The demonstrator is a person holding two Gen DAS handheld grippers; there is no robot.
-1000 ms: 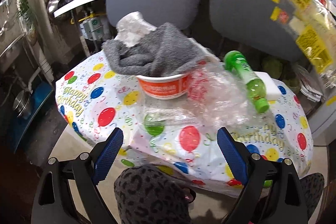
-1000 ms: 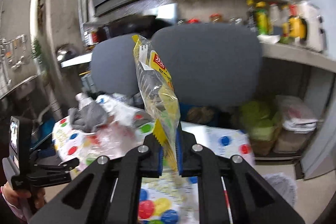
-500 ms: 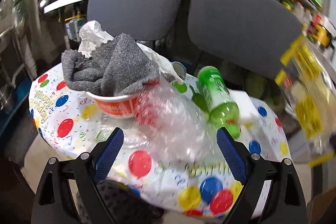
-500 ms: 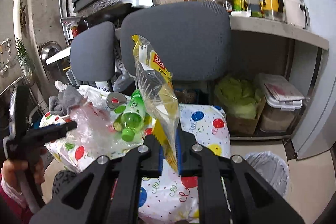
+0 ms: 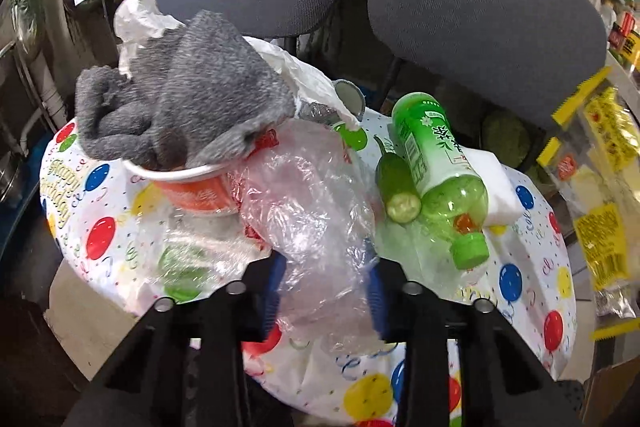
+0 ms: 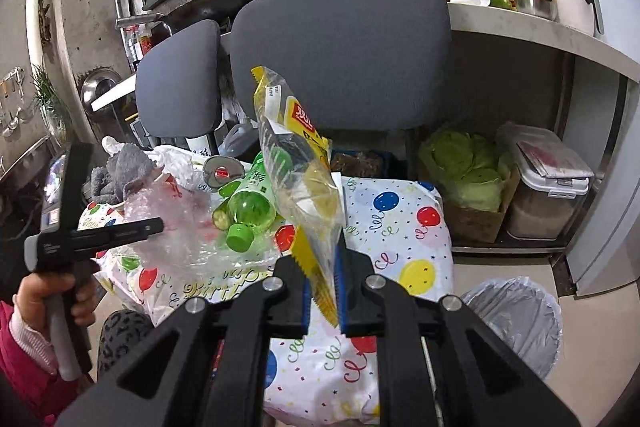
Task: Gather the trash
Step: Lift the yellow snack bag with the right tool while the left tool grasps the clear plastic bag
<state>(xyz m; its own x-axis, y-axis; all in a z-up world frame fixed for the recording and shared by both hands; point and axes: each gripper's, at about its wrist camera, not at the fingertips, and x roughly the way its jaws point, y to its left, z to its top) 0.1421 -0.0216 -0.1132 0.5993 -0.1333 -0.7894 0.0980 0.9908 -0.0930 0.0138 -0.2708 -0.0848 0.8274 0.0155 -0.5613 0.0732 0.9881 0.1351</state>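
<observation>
Left gripper (image 5: 326,291), low centre of the left wrist view: its jaws have just been closing, and a crumpled clear plastic bag (image 5: 312,195) sits between the blue pads. Both pads appear to press the film; contact on the far side is partly veiled by the plastic.

Right gripper (image 6: 322,291), low centre of the right wrist view: pressed together on the lower end of a yellow wrapper (image 6: 300,163), which stands upright above the jaws.

The table (image 5: 532,291), under a balloon-print cloth, fills the middle of the left view. A red cup (image 5: 192,187) at centre left holds a grey cloth (image 5: 180,99). The clear bag lies against the cup's right side. Right of the bag, a cut cucumber (image 5: 396,183) touches a green bottle (image 5: 440,163) lying on its side, cap toward the camera. A white block (image 5: 492,187) lies just behind the bottle.

A lined bin (image 6: 516,323) stands on the floor, lower right of the right view, beside the table.
</observation>
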